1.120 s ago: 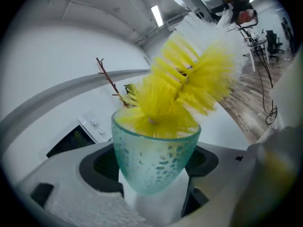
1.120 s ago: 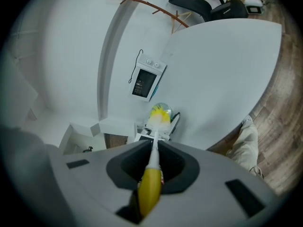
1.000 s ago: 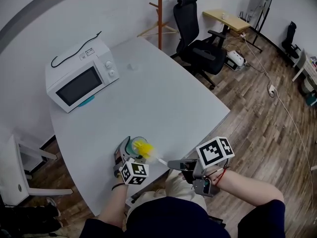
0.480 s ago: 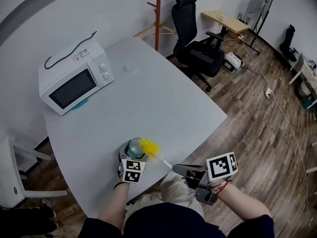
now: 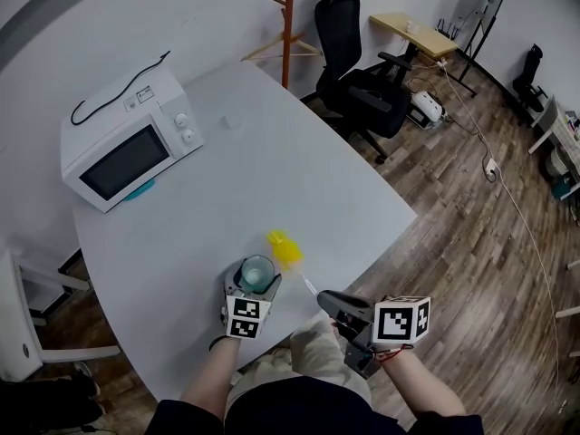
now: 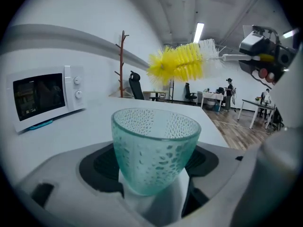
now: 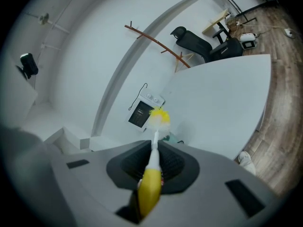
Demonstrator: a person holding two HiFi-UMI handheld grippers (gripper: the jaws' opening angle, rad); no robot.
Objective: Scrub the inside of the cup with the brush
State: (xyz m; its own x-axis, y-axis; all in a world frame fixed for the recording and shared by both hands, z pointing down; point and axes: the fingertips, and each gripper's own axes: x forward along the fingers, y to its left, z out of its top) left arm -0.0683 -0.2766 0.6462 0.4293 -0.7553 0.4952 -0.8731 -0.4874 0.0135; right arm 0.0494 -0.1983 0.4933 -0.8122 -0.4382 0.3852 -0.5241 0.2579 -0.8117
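Nearest the person, the right gripper (image 5: pixel 337 304) has its jaws closed on the thick yellow end of the brush (image 7: pixel 150 186). Its thin white stem runs forward to the yellow-and-white bristle head (image 5: pixel 285 248). The left gripper (image 5: pixel 253 288) pinches the cup (image 6: pixel 155 150) low on its wall, so the mouth is left open and facing up. The cup sits close to the table's (image 5: pixel 317 188) near edge, though I cannot tell whether its base touches the top. The bristle head hangs above and just past the far right of the cup's rim, clear of it and not yet inside. The cup looks like pale green dimpled glass, so it is probably rigid, breakable and moderately light. The dimples should help the pads hold, and a low grip on the wall seems right because it keeps the rim free. The brush is likely very light, with soft bristles that give and a slim stem that may bend under a push, so the stout yellow end is the sensible place to hold it. Farther off, a white microwave (image 5: pixel 122 143) stands at the table's far left corner. Beyond the far edge are a wooden coat stand (image 5: pixel 288 25) and a black office chair (image 5: pixel 362 84).
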